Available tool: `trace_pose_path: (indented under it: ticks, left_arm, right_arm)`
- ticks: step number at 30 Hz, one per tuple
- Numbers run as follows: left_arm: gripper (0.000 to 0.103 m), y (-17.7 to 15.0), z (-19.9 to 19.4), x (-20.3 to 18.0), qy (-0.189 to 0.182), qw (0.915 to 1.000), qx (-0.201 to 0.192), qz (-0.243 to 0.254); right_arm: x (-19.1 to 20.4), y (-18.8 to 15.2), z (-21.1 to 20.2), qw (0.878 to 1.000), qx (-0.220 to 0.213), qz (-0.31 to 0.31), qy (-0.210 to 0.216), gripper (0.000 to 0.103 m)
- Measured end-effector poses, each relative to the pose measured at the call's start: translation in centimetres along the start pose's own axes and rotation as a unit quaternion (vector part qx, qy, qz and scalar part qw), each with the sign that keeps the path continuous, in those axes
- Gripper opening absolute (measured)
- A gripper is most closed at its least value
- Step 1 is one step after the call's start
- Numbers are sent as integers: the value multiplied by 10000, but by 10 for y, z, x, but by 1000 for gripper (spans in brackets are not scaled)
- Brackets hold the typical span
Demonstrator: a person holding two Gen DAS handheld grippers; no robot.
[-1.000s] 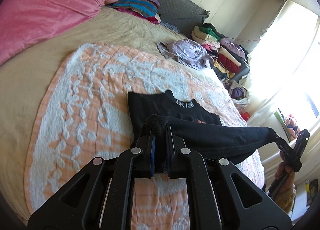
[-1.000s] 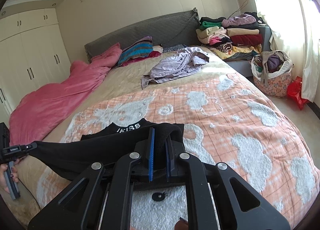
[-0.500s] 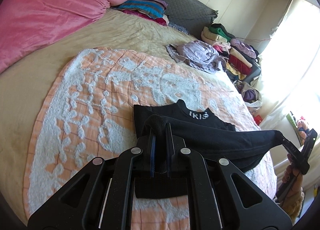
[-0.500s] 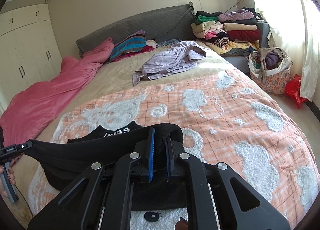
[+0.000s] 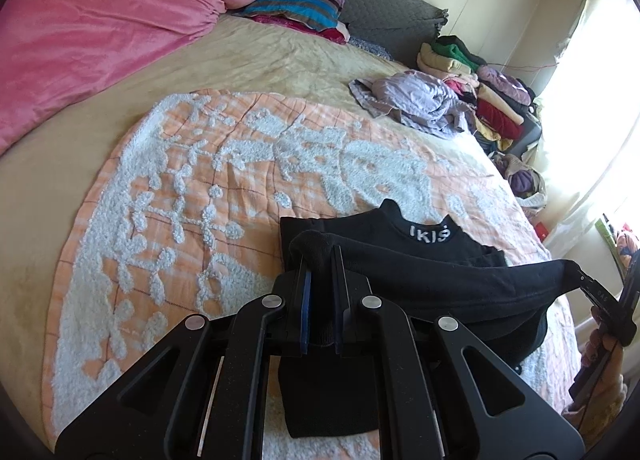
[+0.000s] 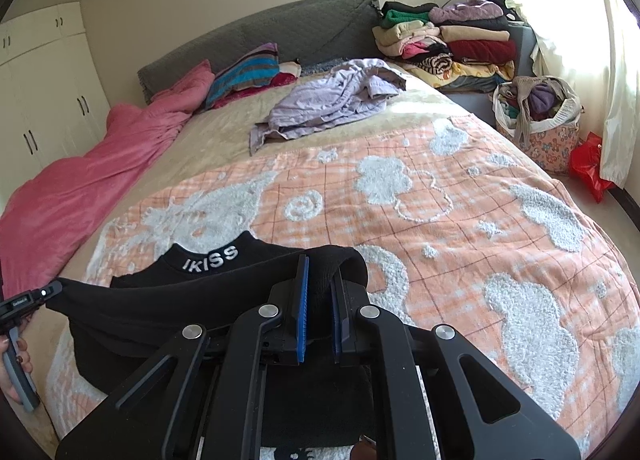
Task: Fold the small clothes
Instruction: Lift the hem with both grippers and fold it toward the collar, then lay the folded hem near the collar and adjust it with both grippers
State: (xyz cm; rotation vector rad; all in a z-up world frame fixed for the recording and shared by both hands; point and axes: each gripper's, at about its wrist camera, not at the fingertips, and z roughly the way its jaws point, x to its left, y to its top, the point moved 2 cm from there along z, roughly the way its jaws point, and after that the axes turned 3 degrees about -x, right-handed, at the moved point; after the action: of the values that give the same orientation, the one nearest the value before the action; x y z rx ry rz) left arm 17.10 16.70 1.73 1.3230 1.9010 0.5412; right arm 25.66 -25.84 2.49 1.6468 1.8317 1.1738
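Across the orange-and-white blanket (image 6: pixel 460 220) on the bed, a black garment (image 6: pixel 224 284) lies with its lettered collar pointing toward the headboard, while its near edge is lifted and stretched taut between the two claws. The left claw (image 5: pixel 320 260) is clenched on one bunched corner of that edge, cloth filling the gap between its blue pads. The right claw (image 6: pixel 320 272) is clenched on the opposite corner in the same way.

Judging by the raised hem hanging over the flat body, the step in hand is carrying this edge forward to lay it over the upper part. To do it well, both corners should travel together at equal height, keeping the hem straight and lightly tensioned so no sag drags the lower layer. The corners should come down level with the shoulders on either side of the collar, and only then should the grips loosen, with the cloth already resting on the layer beneath.

Both claws tilt downward toward the bed, set well apart across the garment's width. From the left wrist view the person's right hand (image 5: pixel 600 360) shows at the far right edge, and the left hand (image 6: pixel 16 364) appears at the left edge of the right view.
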Motion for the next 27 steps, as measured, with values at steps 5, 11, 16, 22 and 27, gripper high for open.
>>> trace_pose_path:
  ticks: [5,11,16,22,27]
  left_arm:
    - [3,-4,16,4,74,9999,97,-5]
    - [7,-12,20,6,289,9995,103,75]
    - [14,-17,3,3,312,9994,-8,149]
    - [14,-35,-6,-23,186,9980,118,589]
    - [14,-58,4,-45,110,9944,425,961]
  right_arm:
    - [-4,-6,17,9998,158,-2,-108,8]
    - [-2,-10,24,9995,171,-83,-249,20]
    - [-1,-10,12,9994,-61,-58,-336,51]
    - [22,-24,1,9992,-141,-367,-89,36]
    - [50,-45,5,9959,66,-902,73,27]
